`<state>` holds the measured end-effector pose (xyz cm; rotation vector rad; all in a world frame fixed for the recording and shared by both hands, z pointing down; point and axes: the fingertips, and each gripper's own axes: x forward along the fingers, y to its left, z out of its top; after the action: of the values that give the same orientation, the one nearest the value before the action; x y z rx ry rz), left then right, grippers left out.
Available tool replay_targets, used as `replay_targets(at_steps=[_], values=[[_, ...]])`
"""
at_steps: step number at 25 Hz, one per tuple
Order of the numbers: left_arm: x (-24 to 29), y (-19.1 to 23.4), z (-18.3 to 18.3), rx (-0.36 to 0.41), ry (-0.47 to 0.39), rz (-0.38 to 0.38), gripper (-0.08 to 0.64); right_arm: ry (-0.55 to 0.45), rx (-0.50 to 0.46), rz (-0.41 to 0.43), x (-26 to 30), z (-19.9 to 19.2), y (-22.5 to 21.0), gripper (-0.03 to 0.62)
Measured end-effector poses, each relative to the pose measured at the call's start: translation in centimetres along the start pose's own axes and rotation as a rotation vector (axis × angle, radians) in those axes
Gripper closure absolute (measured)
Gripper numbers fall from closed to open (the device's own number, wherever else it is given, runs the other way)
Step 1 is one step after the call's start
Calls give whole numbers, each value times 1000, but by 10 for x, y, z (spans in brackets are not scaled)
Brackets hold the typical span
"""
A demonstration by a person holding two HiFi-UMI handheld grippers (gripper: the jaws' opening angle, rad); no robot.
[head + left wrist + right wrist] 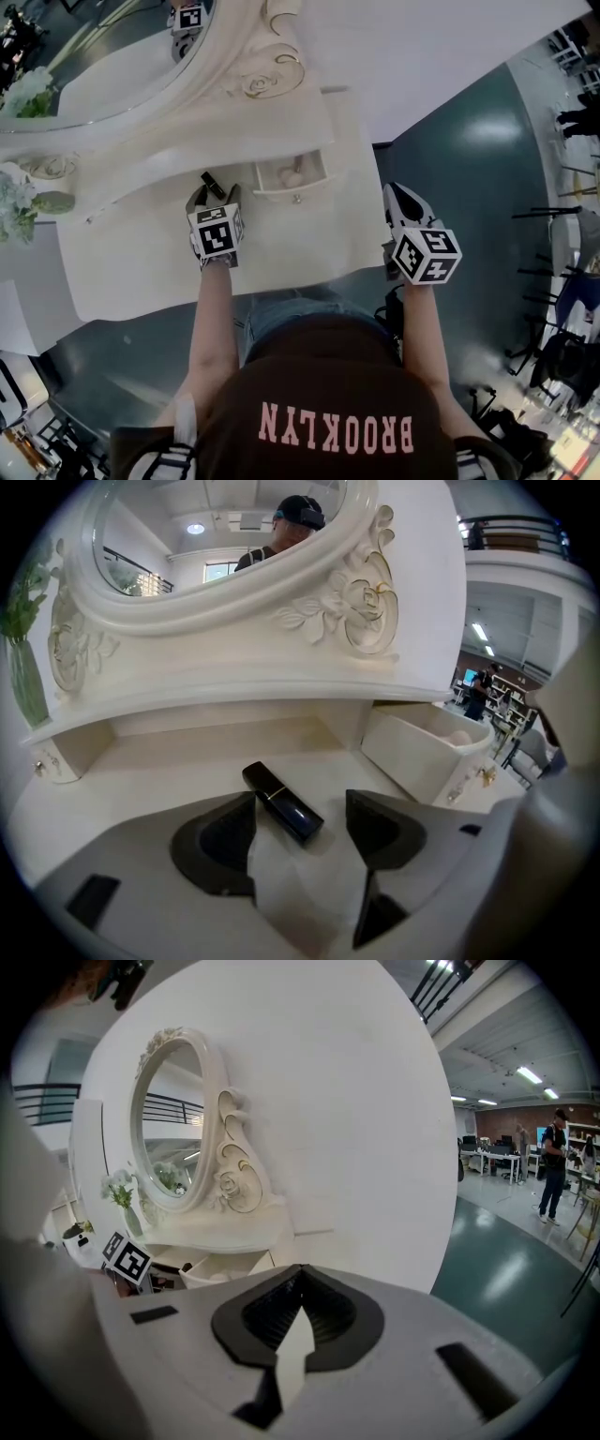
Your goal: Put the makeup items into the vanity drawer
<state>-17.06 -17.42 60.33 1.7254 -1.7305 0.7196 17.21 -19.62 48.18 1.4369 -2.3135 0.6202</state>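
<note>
A black lipstick tube point(283, 803) lies on the white vanity top point(169, 771), its near end between the two spread fingers of my left gripper point(301, 797), which touch nothing. In the head view the lipstick point(210, 182) sits just ahead of the left gripper point(215, 193), left of the small drawer point(281, 194). The drawer point(412, 757) stands pulled out, with something pale and rounded point(459, 735) inside. My right gripper point(394, 192) hangs off the vanity's right edge over the floor, shut and holding nothing point(300, 1277).
An oval mirror point(103, 56) in an ornate white frame point(347, 602) rises behind the tabletop. A vase of flowers point(14, 206) stands at the far left. A low shelf point(234, 682) overhangs the back of the top. Teal floor point(469, 178) lies right of the vanity.
</note>
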Motion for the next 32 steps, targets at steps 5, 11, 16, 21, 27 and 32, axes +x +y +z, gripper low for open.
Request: replay_targets(at_steps=[5, 11, 16, 21, 27, 32], values=[[0, 2, 0, -7, 0, -3, 282, -5, -4, 12, 6, 5, 3, 594], [-2, 10, 1, -13, 22, -17, 469, -11, -2, 18, 7, 7, 6, 594], [-7, 11, 3, -5, 18, -24, 469, -20, -3, 18, 5, 8, 11, 595], [-14, 11, 7, -5, -5, -29, 469, -32, -6, 25, 4, 10, 17, 594], [-31, 14, 13, -2, -40, -30, 469, -46, -5, 39, -1, 11, 27, 594], [-50, 16, 16, 17, -77, -34, 471, -59, -5, 58, -5, 10, 40, 594]])
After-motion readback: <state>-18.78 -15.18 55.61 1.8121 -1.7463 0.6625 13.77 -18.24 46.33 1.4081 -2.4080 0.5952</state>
